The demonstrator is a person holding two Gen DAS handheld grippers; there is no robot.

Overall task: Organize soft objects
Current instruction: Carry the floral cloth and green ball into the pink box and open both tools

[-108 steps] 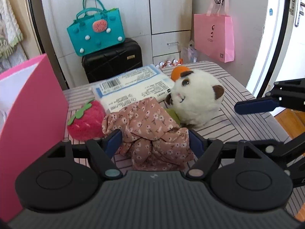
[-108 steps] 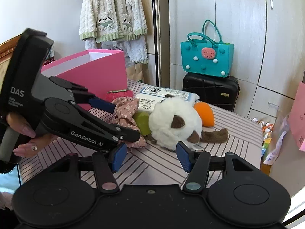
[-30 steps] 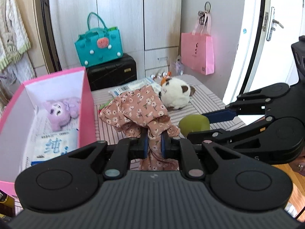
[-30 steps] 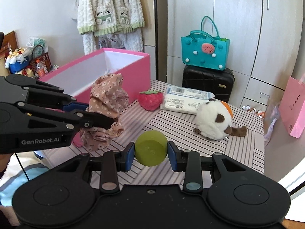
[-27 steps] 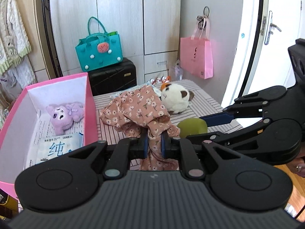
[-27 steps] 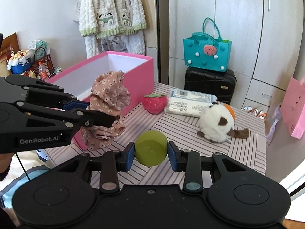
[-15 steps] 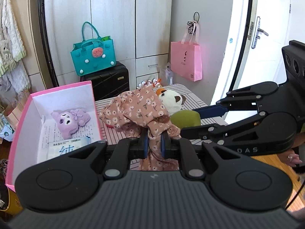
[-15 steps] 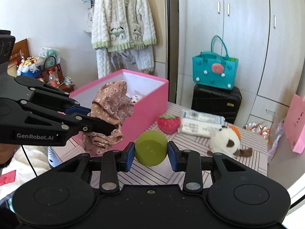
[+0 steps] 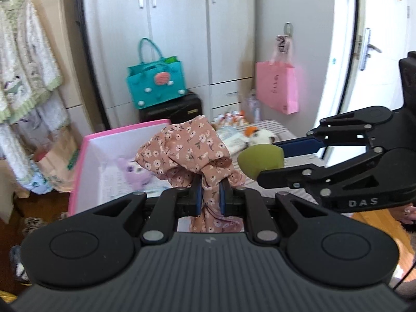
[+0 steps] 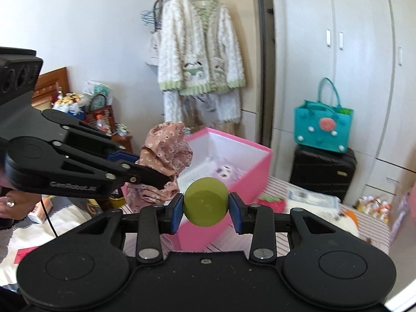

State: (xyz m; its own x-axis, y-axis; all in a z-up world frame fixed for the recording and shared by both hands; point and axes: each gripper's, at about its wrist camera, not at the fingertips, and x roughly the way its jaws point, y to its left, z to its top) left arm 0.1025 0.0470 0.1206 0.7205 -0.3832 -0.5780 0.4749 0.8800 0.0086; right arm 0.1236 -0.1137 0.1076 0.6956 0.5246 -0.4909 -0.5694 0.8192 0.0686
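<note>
My left gripper (image 9: 210, 194) is shut on a pink floral cloth (image 9: 187, 148), which bunches above the pads and hangs below them. My right gripper (image 10: 206, 209) is shut on a green soft ball (image 10: 206, 201); in the left wrist view the ball (image 9: 260, 160) hangs to the right of the cloth. Both are held high in the air over the near end of an open pink box (image 10: 256, 161). Inside the box lie a purple plush (image 9: 135, 171) and a white packet. The cloth (image 10: 163, 153) shows left of the ball in the right wrist view.
On the striped table (image 10: 280, 236) lie a strawberry plush (image 10: 270, 202), a white tissue pack (image 10: 312, 197) and a white-and-brown plush (image 9: 260, 135). A teal bag (image 10: 323, 130) sits on a black suitcase (image 10: 322, 171). A pink bag (image 9: 277, 88) hangs on the cupboard.
Both grippers have risen with their loads and swung left toward the pink box. The table objects now look smaller and farther. Neither grip has changed.
</note>
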